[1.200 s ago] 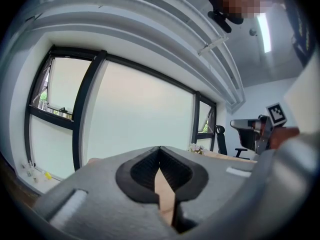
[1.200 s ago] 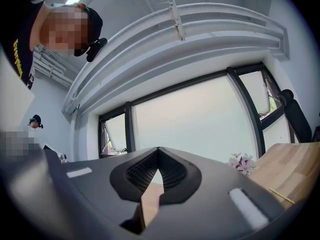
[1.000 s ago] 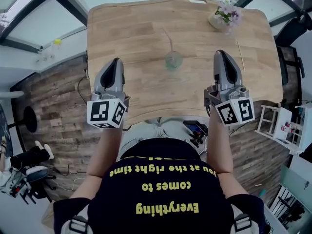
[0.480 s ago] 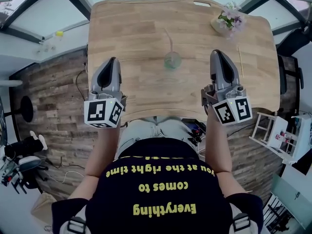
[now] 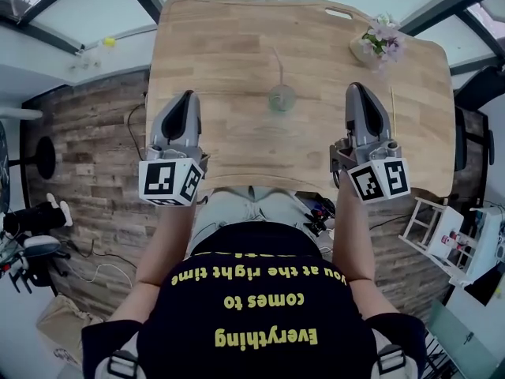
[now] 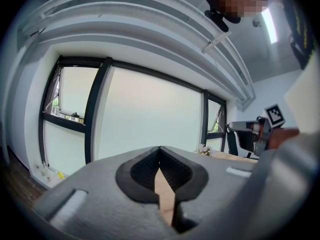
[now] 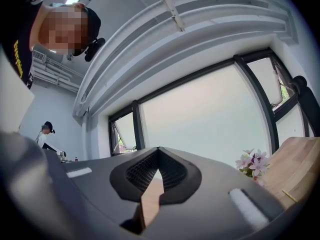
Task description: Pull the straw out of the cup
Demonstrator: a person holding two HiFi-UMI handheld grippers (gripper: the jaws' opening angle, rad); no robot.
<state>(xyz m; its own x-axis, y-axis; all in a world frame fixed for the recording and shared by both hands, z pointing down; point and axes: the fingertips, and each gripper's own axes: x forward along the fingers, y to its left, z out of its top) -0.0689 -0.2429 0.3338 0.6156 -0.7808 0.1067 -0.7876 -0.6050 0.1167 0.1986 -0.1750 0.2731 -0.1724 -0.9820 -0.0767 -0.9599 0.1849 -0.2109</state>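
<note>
A: Where to find the cup (image 5: 281, 99)?

B: On the wooden table (image 5: 221, 46), approx. mid-width, farther from the person than both grippers. Clear, upright, well apart from each gripper.

A: And the straw (image 5: 278, 63)?

B: Inside the cup, thin, leaning toward the far side and a bit left. Touched by nothing but the cup.

A: Left gripper (image 5: 187, 98), how about the fingers?

B: Closed fully, tip against tip in the left gripper view, holding nothing. Only a strip of table wood seen thru the hollow behind the tips. Placed over the near-left part of the table, pointing away from the person, w/ the left marker cube (image 5: 170, 181) at the near edge. Hard to tell if resting on the wood or held just above.

A: Right gripper (image 5: 357, 90)?

B: Same: closed tip to tip, empty, wood showing thru the hollow. Over the near-right part of the table, pointing the same way, right marker cube (image 5: 379, 180) at the near edge.

A: Anything else on the table?

B: Small pot of pale purple flowers (image 5: 380, 42) at the far-right corner. Also a thin stick (image 5: 392, 105) lying near the right edge, just beside the right gripper on its outer side, not touching it.
</note>
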